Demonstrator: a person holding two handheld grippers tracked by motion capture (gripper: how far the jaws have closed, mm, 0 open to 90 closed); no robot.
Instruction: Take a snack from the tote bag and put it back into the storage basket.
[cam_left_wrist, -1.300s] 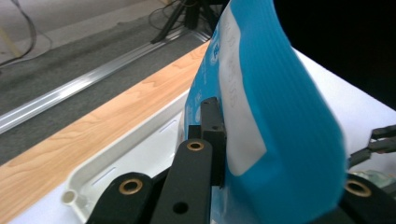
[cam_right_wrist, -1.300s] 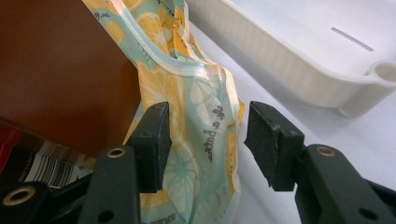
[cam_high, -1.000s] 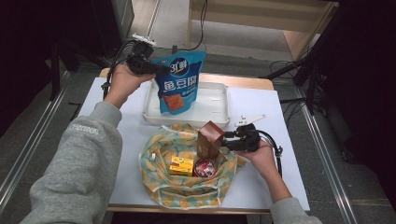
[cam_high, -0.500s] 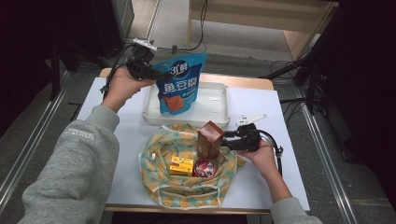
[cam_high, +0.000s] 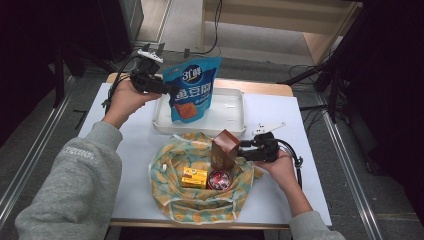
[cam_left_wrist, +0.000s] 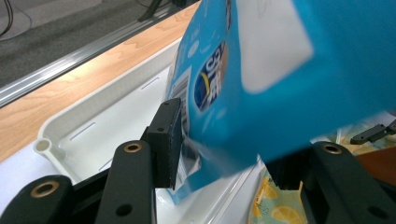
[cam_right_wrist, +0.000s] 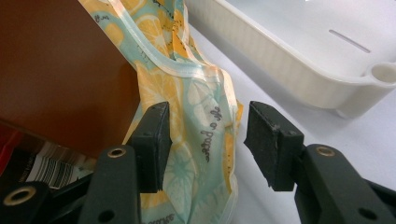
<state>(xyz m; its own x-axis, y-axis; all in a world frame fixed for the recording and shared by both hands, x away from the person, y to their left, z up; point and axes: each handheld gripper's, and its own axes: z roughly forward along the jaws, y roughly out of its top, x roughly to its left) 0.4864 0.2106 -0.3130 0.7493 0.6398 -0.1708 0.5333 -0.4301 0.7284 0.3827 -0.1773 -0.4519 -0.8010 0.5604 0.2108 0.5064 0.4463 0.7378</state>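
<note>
1. The blue snack bag (cam_high: 192, 90) is stood up in the white tray (cam_high: 235, 122) at the back of the surface (cam_high: 310, 150); it looks as if it is being left there.
2. The left gripper (cam_high: 167, 91) has just been opening; its jaws are apart, the bag's edge between them and no longer squeezed.
3. The right gripper (cam_high: 245, 149) is open around the lemon cloth bag's (cam_high: 172, 197) rim, beside the brown box (cam_high: 224, 149), maybe to keep it steady.
4. Big Chinese letters are printed on the blue bag; "a pocket" may be read on the cloth.
</note>
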